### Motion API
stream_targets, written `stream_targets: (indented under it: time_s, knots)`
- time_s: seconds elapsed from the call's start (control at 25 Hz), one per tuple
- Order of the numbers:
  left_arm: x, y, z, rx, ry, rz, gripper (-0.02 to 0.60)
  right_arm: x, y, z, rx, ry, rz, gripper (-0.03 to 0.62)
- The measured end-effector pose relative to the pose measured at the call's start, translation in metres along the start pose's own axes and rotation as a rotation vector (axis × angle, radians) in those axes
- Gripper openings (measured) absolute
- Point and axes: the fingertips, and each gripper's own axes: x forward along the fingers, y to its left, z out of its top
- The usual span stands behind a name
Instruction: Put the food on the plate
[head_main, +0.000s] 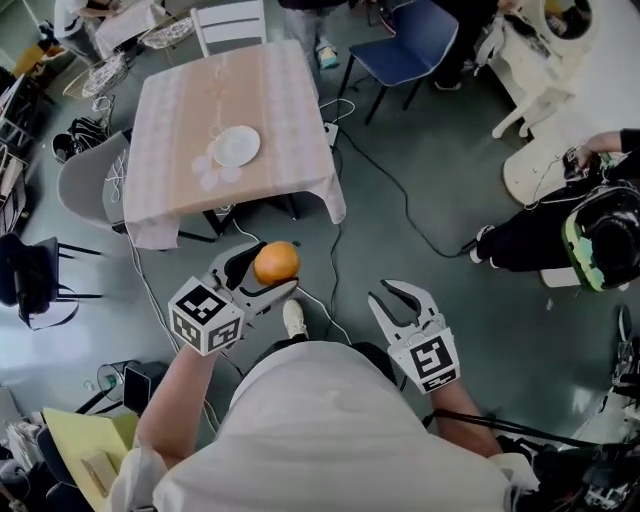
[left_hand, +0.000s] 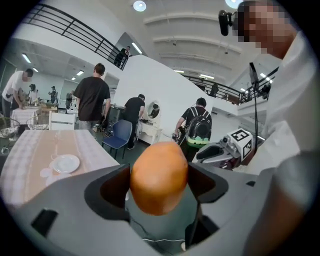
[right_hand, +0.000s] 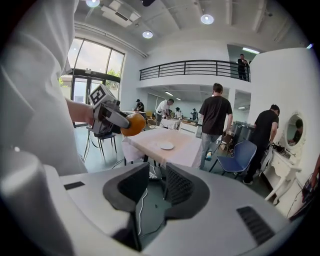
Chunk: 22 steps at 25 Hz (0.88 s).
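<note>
An orange (head_main: 276, 262) is held in my left gripper (head_main: 265, 276), which is shut on it above the floor, short of the table's near edge. In the left gripper view the orange (left_hand: 159, 177) fills the gap between the jaws. A small white plate (head_main: 237, 146) lies bare on the pink-clothed table (head_main: 280, 90), and it shows far off as the plate (left_hand: 65, 163) and the plate (right_hand: 166, 146) in both gripper views. My right gripper (head_main: 403, 300) hangs to the right with a narrow gap between its jaws (right_hand: 157, 175) and nothing in them.
A grey chair (head_main: 85, 180) stands left of the table and a blue chair (head_main: 410, 40) behind it to the right. Black cables (head_main: 400, 195) trail over the floor. A person (head_main: 560, 235) sits low at the right. Several people stand in the background.
</note>
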Motion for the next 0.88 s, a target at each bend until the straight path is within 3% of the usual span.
stream_targets:
  time_s: [0.2, 0.52, 0.72, 0.88]
  knots:
    - [0.009, 0.101, 0.011, 0.010, 0.049, 0.095, 0.370, 0.056, -0.008, 0.038, -0.023, 0.000, 0.025, 0.114]
    - [0.036, 0.216, 0.022, 0.011, 0.131, 0.245, 0.370, 0.124, -0.050, 0.056, -0.040, 0.019, 0.114, 0.114]
    - [0.069, 0.291, 0.025, 0.010, 0.222, 0.353, 0.370, 0.176, -0.105, 0.077, -0.079, -0.003, 0.189, 0.114]
    - [0.090, 0.345, -0.003, -0.020, 0.333, 0.431, 0.370, 0.210, -0.148, 0.084, -0.094, -0.028, 0.224, 0.114]
